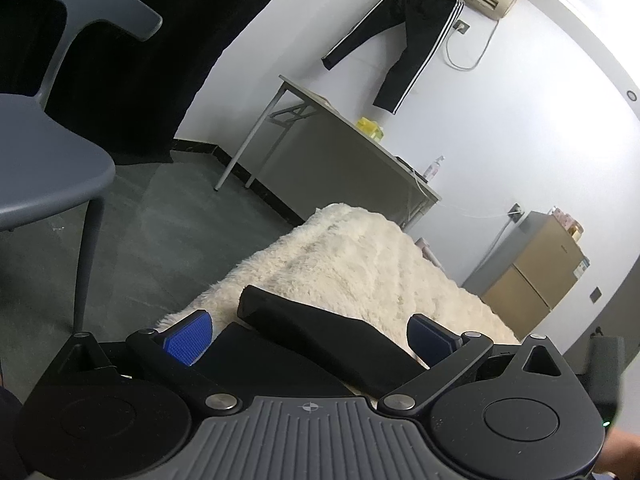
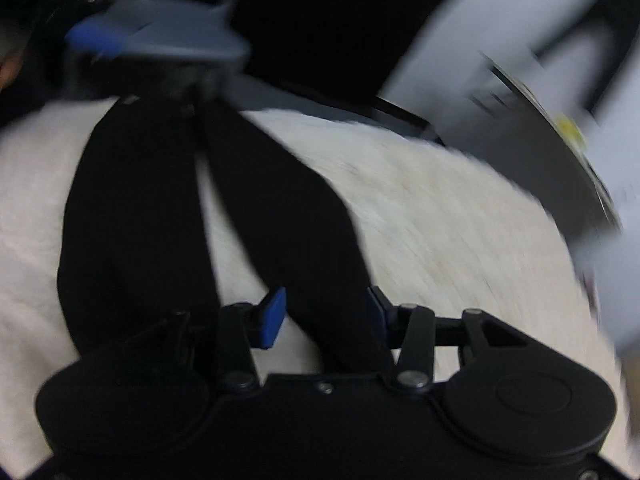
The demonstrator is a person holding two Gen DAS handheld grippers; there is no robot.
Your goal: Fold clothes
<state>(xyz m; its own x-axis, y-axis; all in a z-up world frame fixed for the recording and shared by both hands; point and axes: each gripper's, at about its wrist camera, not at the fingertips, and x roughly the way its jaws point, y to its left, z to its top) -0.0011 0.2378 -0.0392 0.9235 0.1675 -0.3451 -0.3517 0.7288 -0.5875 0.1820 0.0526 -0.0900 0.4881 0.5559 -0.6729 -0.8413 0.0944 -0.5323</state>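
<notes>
A black garment [image 1: 316,336] lies on a cream fluffy blanket [image 1: 352,256]. In the left wrist view its folded end lies between my left gripper's [image 1: 310,338] wide-open blue pads [image 1: 188,340], which do not touch it. In the blurred right wrist view the garment [image 2: 132,216] shows as two long black legs spread over the blanket [image 2: 440,224]. One leg runs between my right gripper's [image 2: 326,316] open blue pads [image 2: 272,318]. My left gripper [image 2: 160,40] appears at the garment's far end there.
A grey chair [image 1: 44,176] stands on the dark floor at the left. A folding table [image 1: 340,136] with a yellow object and a bottle stands by the white wall. Black striped trousers [image 1: 404,36] hang from an air conditioner. A cardboard box [image 1: 532,276] sits at the right.
</notes>
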